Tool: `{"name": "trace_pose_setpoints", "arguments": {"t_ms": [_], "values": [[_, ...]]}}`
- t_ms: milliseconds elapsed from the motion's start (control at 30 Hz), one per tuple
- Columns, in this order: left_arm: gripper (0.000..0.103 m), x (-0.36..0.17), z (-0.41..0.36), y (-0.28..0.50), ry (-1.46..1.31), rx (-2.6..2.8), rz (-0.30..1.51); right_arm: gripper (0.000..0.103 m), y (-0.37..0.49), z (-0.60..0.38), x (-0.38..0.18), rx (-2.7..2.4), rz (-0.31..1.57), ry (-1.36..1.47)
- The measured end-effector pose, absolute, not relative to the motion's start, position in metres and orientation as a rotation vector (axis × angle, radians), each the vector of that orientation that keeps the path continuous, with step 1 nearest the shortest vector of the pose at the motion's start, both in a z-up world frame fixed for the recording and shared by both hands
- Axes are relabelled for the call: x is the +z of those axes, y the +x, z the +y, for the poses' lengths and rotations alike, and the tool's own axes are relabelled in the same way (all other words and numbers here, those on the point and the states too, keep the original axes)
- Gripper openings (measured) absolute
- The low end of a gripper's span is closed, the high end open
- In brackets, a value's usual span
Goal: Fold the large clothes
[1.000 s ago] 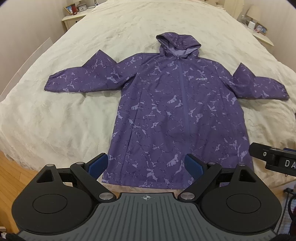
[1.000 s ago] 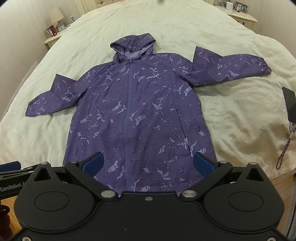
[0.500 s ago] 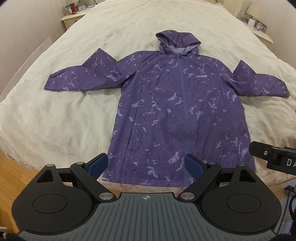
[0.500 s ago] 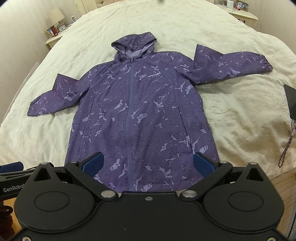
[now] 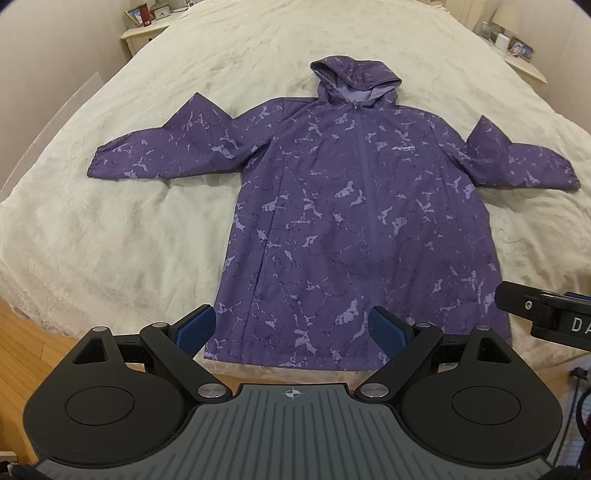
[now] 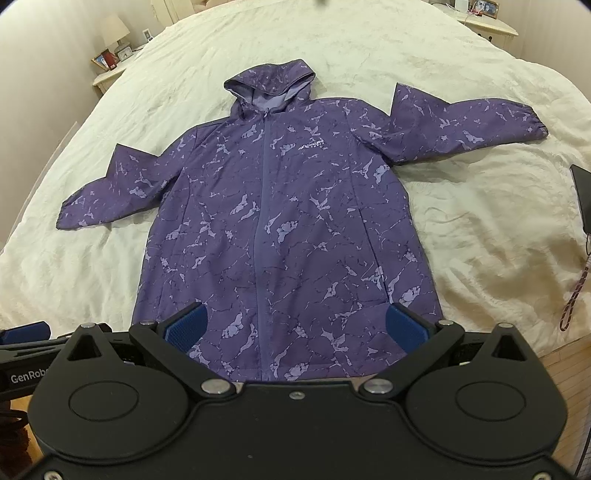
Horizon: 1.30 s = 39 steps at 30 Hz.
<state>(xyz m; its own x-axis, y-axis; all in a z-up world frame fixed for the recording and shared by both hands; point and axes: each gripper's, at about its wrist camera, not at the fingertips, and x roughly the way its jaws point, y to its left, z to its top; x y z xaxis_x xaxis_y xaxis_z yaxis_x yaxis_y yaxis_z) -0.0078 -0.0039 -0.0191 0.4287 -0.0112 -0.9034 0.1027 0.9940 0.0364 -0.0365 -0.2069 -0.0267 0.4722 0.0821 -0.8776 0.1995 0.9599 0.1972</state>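
The left gripper [image 5: 291,326] hangs at the near edge of the bed [image 5: 110,229], jaws spread wide with nothing between them; the right gripper [image 6: 295,325] is beside it, spread just as wide and also holding nothing; each shows at the edge of the other's view. Both sit just short of the jacket's hem, apart from the cloth. The jacket [image 5: 354,236] lies flat and face up on the cream cover, zipped, hem nearest, hood [image 5: 354,79] farthest; both sleeves reach out sideways, each kinked up at the elbow. A phone [image 6: 583,199] with a cord lies on the bed at the right edge; nightstands [image 5: 146,31] flank the far end, one with a lamp [image 6: 114,31].
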Motion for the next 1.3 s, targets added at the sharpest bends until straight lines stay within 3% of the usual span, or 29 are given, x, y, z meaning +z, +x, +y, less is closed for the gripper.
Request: {"name": "trace_pose_setpoints", "arguments": {"t_ms": [633,1100,1300], "values": [[0.090,-0.035,-0.019,0.025,0.111,-0.068,1.182,0.102,-0.009,-0.218,-0.047,-0.058,1.131,0.335],[0.090,-0.064,-0.058,0.102,0.116,-0.056,1.285,0.102,0.072,-0.261,-0.083,-0.013,1.226,0.391],[0.089,-0.062,-0.074,0.131,0.068,-0.024,1.246,0.102,0.110,-0.303,-0.095,0.040,1.209,0.467]]}}
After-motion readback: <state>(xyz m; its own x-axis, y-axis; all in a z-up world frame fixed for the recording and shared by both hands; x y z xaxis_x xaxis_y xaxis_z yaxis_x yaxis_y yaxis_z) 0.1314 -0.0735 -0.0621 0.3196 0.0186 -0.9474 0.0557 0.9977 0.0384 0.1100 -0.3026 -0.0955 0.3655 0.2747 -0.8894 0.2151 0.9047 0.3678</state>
